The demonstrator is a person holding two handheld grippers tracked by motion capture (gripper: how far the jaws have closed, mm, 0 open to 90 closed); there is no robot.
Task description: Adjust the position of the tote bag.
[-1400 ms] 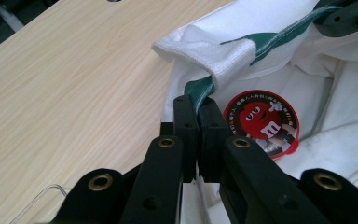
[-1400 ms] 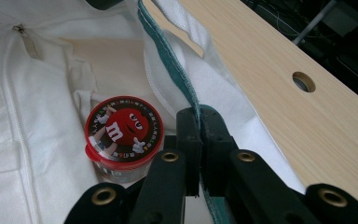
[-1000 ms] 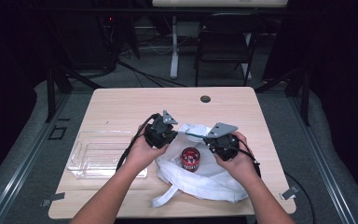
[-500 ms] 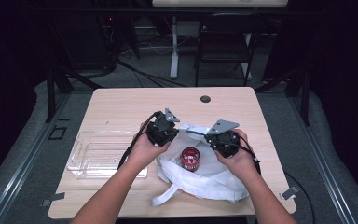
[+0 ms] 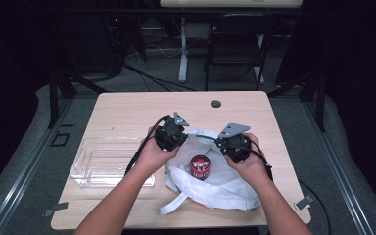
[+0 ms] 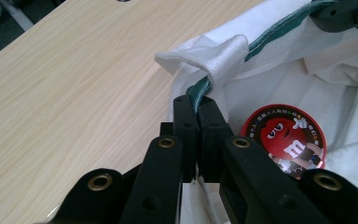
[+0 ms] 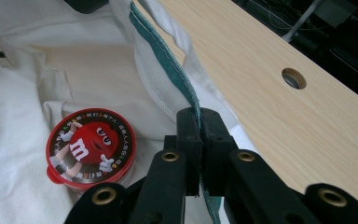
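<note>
A white cloth bag (image 5: 225, 183) with a green-trimmed rim lies on the wooden table (image 5: 127, 107), its mouth held apart. My left gripper (image 5: 178, 133) (image 6: 197, 103) is shut on the green rim (image 6: 200, 86) near a white handle loop (image 6: 205, 53). My right gripper (image 5: 223, 142) (image 7: 199, 116) is shut on the same rim (image 7: 168, 56) farther along. Inside the bag rests a round red candy tin (image 5: 199, 166) (image 6: 284, 137) (image 7: 91, 147) with a red cartoon figure on its lid, lying between both grippers.
A clear plastic tray (image 5: 103, 161) lies on the table left of the bag, under my left forearm. A round cable hole (image 5: 216, 104) (image 7: 293, 78) sits near the far edge. One bag handle (image 5: 176, 203) trails toward the near edge. Chairs and cables stand beyond the table.
Both grippers have drifted slightly apart and a little toward the far side, stretching the bag's mouth wider. The tin stays where it was.
</note>
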